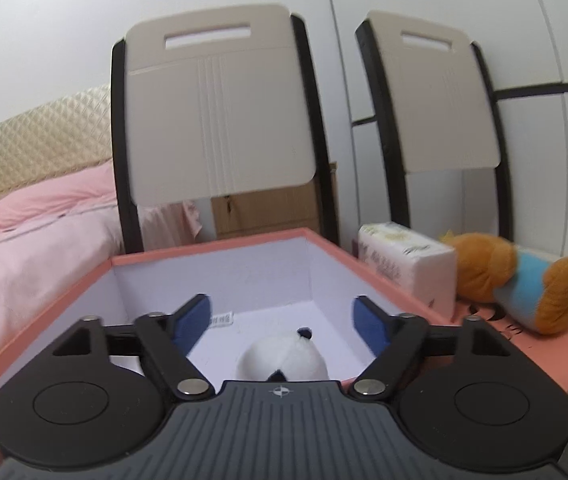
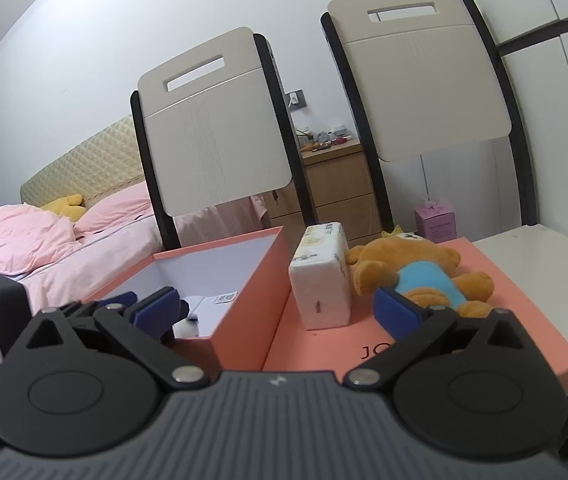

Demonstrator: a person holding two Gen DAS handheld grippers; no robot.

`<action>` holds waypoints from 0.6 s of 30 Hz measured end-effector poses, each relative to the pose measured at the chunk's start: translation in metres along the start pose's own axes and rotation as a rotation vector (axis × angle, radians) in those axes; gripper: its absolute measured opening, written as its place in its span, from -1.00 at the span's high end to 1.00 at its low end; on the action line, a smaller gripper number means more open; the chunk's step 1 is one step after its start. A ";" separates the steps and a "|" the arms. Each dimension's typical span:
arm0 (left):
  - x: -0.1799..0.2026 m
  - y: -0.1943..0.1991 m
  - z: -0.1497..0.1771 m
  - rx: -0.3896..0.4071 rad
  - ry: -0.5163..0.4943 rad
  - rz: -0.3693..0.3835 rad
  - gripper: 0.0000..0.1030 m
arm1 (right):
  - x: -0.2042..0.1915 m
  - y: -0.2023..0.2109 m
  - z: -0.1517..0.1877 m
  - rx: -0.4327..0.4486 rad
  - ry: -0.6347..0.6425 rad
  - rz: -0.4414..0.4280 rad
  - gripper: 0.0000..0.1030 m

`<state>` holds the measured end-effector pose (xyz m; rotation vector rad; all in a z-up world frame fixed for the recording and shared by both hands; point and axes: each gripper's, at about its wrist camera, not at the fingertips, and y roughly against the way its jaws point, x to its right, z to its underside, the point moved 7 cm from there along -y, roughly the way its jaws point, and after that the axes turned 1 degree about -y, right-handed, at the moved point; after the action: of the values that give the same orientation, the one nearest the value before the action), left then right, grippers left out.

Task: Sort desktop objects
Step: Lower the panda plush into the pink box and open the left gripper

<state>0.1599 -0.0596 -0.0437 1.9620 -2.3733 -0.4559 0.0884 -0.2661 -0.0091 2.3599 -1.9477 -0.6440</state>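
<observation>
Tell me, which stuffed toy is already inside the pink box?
The little black-and-white panda. It lies inside the pink box, while the orange bear lies outside on the flat lid.

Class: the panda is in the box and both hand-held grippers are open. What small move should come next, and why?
Probably move the right hand-held gripper toward the tissue pack: it stands outside the box beside the bear, and the panda already lies inside.

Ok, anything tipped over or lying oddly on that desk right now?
Only the orange plush bear: it lies on its back on the pink lid, not upright. The tissue pack stands on end beside it.
</observation>
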 end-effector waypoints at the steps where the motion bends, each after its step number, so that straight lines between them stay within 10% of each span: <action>1: 0.002 0.004 -0.003 0.007 -0.005 0.008 -0.74 | -0.001 0.000 0.000 0.000 0.004 0.003 -1.00; 18: -0.030 0.091 0.003 0.102 0.128 0.041 -1.00 | -0.018 -0.007 0.011 -0.008 0.058 0.056 -1.00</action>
<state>0.0782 -0.0156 -0.0202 1.9146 -2.3963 -0.2043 0.0889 -0.2448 -0.0153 2.2829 -1.9759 -0.5718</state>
